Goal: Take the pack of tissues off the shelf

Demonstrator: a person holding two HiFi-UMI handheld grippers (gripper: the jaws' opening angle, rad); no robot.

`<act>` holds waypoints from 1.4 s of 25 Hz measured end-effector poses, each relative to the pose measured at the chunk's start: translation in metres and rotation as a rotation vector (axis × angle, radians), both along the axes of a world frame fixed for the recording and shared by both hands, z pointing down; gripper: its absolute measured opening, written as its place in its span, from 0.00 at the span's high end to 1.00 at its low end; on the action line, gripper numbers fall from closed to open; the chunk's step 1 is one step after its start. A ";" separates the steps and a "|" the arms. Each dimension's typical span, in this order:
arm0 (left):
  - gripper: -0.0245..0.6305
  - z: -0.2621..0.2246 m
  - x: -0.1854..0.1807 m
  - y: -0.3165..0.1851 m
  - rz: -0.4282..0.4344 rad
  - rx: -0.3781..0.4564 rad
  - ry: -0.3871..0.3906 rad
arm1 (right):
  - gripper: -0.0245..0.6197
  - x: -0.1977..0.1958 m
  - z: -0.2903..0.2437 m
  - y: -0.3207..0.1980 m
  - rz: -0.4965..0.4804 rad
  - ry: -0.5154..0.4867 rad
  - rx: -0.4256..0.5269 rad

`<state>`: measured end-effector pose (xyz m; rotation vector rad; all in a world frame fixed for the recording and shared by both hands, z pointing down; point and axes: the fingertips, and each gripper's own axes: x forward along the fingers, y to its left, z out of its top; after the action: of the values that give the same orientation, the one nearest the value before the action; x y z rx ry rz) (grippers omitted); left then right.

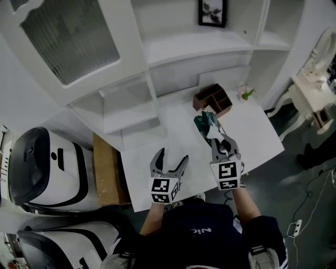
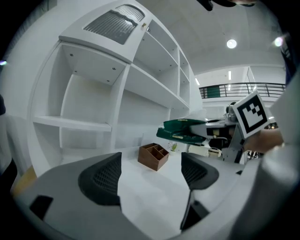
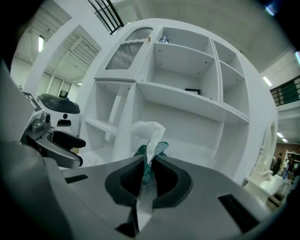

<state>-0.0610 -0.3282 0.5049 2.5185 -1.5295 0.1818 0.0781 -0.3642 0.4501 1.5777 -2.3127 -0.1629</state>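
Nearest the lens was the person's dark top [image 1: 202, 231], and just past it both grippers reached over a white table [image 1: 257, 131]. Its jaws clenched, the right gripper [image 1: 219, 141] held one end of the green pack of tissues [image 1: 206, 125], which hung above the tabletop, clear of the shelves, with a white tissue [image 3: 147, 133] sticking up from it past the jaws. Beside it the left gripper [image 1: 172, 155] had its jaws spread wide with nothing between them. A brown wooden organiser [image 1: 212, 100] stood at the far edge of the table, with a small green plant [image 1: 245, 94] just to its right. Behind the table rose the white shelf unit [image 1: 173, 47], with a black picture frame [image 1: 212, 11] on an upper shelf and a ribbed-glass door [image 1: 68, 37] at its left. Two white-and-black machines [image 1: 42, 165] stood to the left, and a wooden panel [image 1: 105, 171] lay between them and the table. An ornate white piece of furniture [image 1: 315, 79] stood on the dark grey floor [image 1: 294, 173] at the right.
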 end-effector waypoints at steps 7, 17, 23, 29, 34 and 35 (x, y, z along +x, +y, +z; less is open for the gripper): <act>0.35 0.018 0.002 0.005 0.002 -0.033 -0.020 | 0.94 0.004 0.060 0.010 0.041 -0.007 -0.112; 0.35 0.024 0.006 0.001 0.005 -0.038 -0.042 | 0.94 0.006 0.080 0.014 0.029 -0.007 -0.161; 0.67 0.025 0.009 0.000 0.005 -0.034 -0.041 | 0.94 0.003 0.074 0.011 0.016 0.002 -0.143; 0.96 0.027 0.009 0.001 -0.017 -0.039 -0.026 | 0.94 -0.003 0.069 0.009 0.004 0.001 -0.131; 0.96 0.027 0.011 -0.002 -0.021 -0.034 -0.024 | 0.94 -0.004 0.069 0.009 -0.006 0.001 -0.129; 0.96 0.028 0.012 -0.002 -0.021 -0.034 -0.025 | 0.94 -0.002 0.069 0.009 -0.002 -0.003 -0.130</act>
<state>-0.0489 -0.3302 0.5324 2.4823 -1.5479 0.2347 0.0756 -0.3552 0.5194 1.5122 -2.2777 -0.0102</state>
